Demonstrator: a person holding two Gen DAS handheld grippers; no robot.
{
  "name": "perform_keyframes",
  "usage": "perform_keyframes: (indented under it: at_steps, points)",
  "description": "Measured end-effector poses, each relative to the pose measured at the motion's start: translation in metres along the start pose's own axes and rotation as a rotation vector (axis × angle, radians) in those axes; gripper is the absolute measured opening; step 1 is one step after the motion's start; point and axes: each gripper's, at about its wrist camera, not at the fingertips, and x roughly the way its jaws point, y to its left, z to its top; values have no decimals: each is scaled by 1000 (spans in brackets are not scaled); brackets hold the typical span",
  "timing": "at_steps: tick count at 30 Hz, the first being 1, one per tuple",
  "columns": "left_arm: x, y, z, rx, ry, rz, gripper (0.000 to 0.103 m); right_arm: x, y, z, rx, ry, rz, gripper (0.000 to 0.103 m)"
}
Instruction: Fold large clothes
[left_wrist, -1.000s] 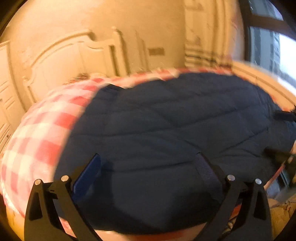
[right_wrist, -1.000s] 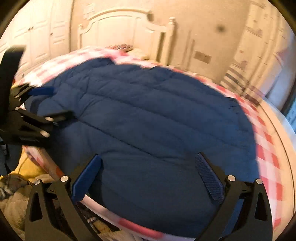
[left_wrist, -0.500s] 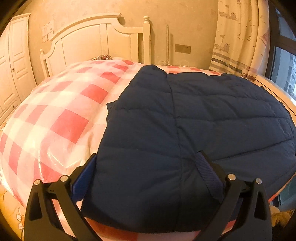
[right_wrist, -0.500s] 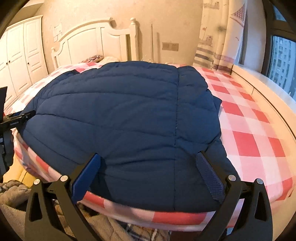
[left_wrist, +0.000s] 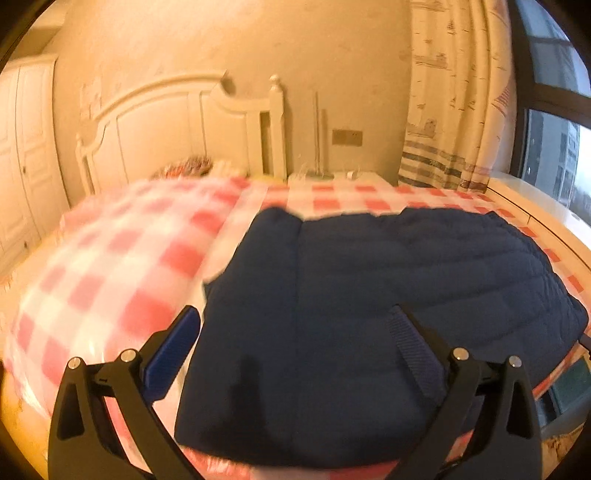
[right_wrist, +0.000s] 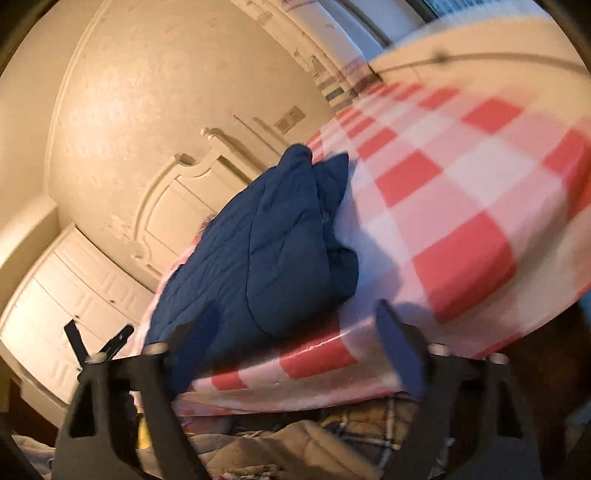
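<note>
A navy quilted jacket (left_wrist: 369, 295) lies spread on the red-and-white checked bed cover (left_wrist: 110, 266). My left gripper (left_wrist: 295, 343) hovers open over the jacket's near hem, with one finger over the cover and the other over the jacket. In the tilted right wrist view the jacket (right_wrist: 258, 251) lies left of centre, and one puffy corner of it reaches the bed's near edge. My right gripper (right_wrist: 299, 332) is at that edge and its jaws are closing. The corner and the cover edge show between them, and the pads press on nothing. The left gripper (right_wrist: 96, 343) shows at the far left.
A white headboard (left_wrist: 177, 129) and a wardrobe (left_wrist: 18, 155) stand behind the bed. A curtain (left_wrist: 454, 110) and a window (left_wrist: 554, 147) are at the right. Crumpled blankets (right_wrist: 295, 443) lie below the bed's near edge.
The right wrist view has rolled sharply and slid right along the bed edge, so the jacket now sits left of centre. Its fingers stand closer together. The left view has risen a little.
</note>
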Motion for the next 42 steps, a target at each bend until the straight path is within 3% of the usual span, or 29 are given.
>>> perform_keyframes:
  at_steps: [6, 9, 10, 13, 15, 18, 20, 22, 23, 24, 26, 29, 31, 35, 38, 40, 42]
  points:
    - [43, -32, 29, 80, 16, 32, 101, 15, 17, -3, -48, 47, -4, 77]
    - [89, -39, 26, 100, 102, 43, 101, 24, 21, 1, -17, 90, 18, 78]
    - [111, -42, 21, 106, 167, 26, 101, 29, 25, 3, -17, 113, 15, 78]
    - [122, -36, 19, 84, 213, -13, 101, 52, 39, 8, -19, 171, 3, 81]
    - [126, -33, 18, 77, 229, -35, 101, 68, 53, 14, -33, 198, -35, 91]
    - [129, -29, 17, 67, 248, -57, 101, 90, 64, 28, 20, 182, -127, 93]
    - [130, -29, 15, 73, 249, -52, 101, 99, 59, 36, 114, 130, -156, 93]
    - [130, -31, 14, 80, 249, -43, 101, 112, 61, 43, 124, 89, -151, 93]
    - [130, -31, 14, 77, 248, -37, 101, 114, 61, 44, 118, 77, -128, 89]
    - [131, -31, 15, 71, 250, -30, 101, 115, 61, 44, 99, 59, -106, 73]
    - [132, -28, 17, 58, 258, -33, 101, 107, 62, 42, 48, 10, -48, 55]
    - [127, -29, 29, 52, 287, -70, 100, 87, 66, 34, -8, -59, -7, 42]
    - [117, -32, 52, 25, 254, -123, 100, 82, 74, 32, -28, -74, 1, 41]
    - [121, -54, 98, 20, 187, -52, 101, 66, 88, 23, -96, -109, 11, 41]
    - [166, -88, 111, 76, 271, 20, 101, 51, 100, 18, -151, -129, 22, 41]
    - [196, -112, 99, 138, 339, 37, 101, 45, 109, 17, -193, -128, 12, 41]
    - [209, -128, 83, 224, 355, 91, 101, 47, 112, 19, -212, -123, 6, 41]
